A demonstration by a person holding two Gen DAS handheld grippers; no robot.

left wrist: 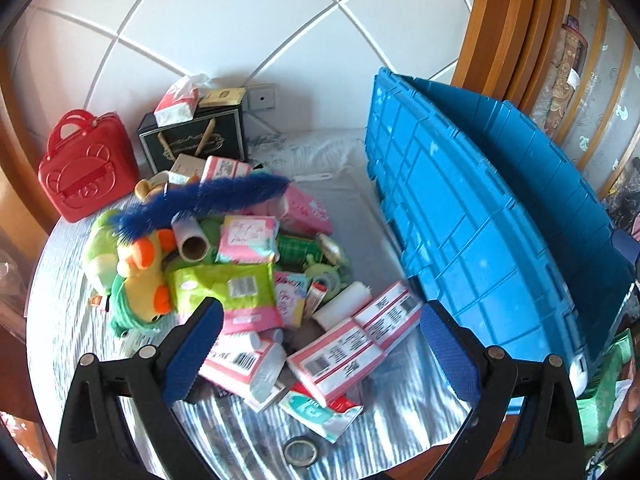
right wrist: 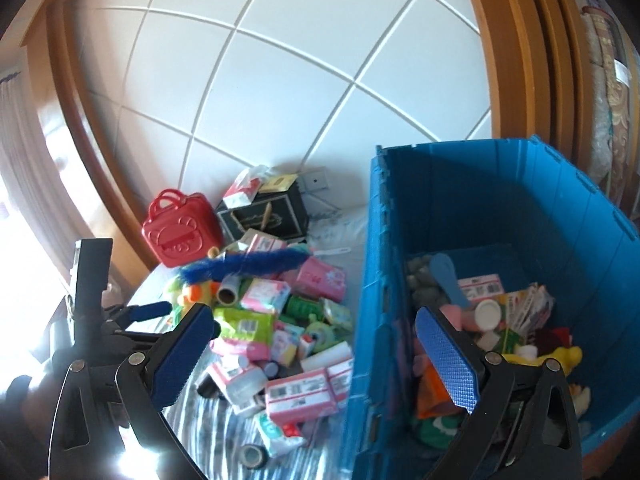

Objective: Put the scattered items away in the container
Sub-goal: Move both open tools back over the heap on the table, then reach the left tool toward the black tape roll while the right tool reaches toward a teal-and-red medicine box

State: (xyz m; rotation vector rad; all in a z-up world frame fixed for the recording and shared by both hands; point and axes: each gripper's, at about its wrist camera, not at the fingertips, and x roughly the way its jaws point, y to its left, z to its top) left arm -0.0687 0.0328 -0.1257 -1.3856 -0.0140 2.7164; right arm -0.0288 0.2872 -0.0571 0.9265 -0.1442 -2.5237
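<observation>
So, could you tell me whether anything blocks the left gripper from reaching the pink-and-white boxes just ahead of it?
Nothing visible does. The left gripper is open, and the pink-and-white boxes lie on top of the pile directly between its fingers. Afterwards, the near wall of the blue crate stands between the pile and the crate's inside, so they would need lifting over it.

The blue crate (left wrist: 480,216) shows only its outer wall in the left wrist view, its contents hidden, while a hand (left wrist: 626,412) is cut off at the edge.
</observation>
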